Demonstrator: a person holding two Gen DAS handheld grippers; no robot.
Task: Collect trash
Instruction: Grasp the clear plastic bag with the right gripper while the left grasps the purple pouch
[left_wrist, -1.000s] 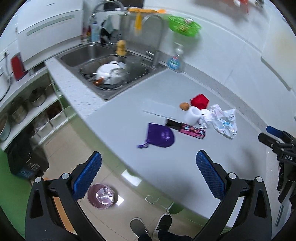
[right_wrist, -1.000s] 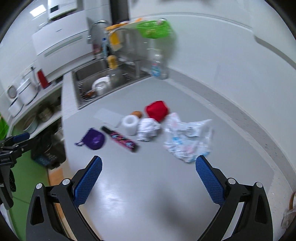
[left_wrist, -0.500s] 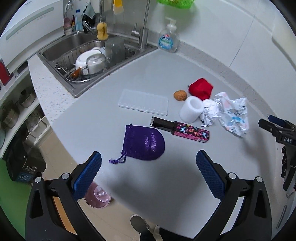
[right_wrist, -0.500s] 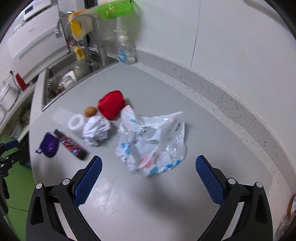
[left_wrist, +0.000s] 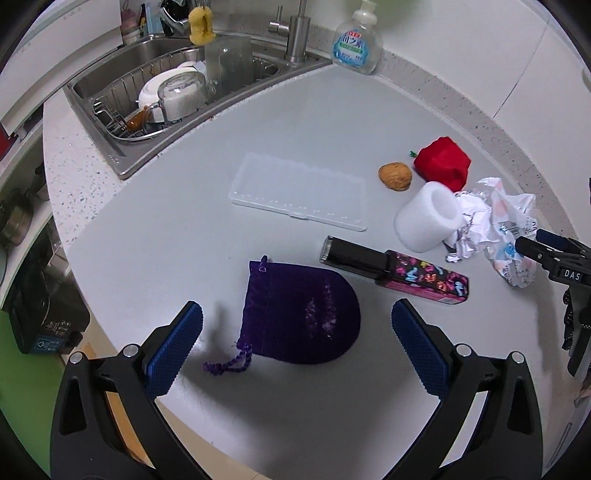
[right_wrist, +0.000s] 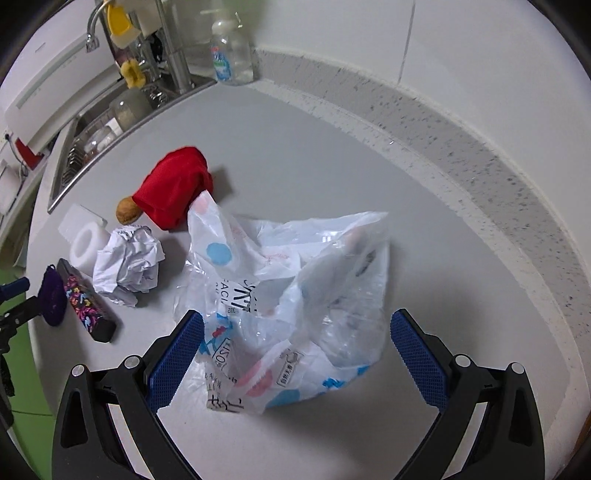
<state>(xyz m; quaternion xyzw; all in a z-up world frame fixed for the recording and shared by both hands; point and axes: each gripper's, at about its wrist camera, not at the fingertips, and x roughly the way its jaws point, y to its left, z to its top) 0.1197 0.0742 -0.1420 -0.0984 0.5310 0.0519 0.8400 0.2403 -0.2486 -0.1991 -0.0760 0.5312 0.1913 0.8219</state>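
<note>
A crumpled white plastic bag (right_wrist: 295, 295) with blue and pink print lies on the grey counter, between the fingers of my open right gripper (right_wrist: 295, 339). A crumpled paper ball (right_wrist: 127, 264) sits to its left; it also shows in the left wrist view (left_wrist: 469, 225). My open left gripper (left_wrist: 295, 332) hovers over a purple drawstring pouch (left_wrist: 301, 314). A walnut (left_wrist: 395, 176), a red cloth (left_wrist: 443, 166), a white roll (left_wrist: 428, 218) and a black patterned box (left_wrist: 395, 269) lie nearby.
A clear plastic case (left_wrist: 299, 192) lies mid-counter. A sink (left_wrist: 166, 85) with dishes is at the back left, a soap bottle (left_wrist: 356, 40) by the wall. The counter edge drops to the floor at the left.
Both grippers moved forward and down toward the counter. The left one now sits over the purple pouch, the right one around the plastic bag. Both stayed open.
</note>
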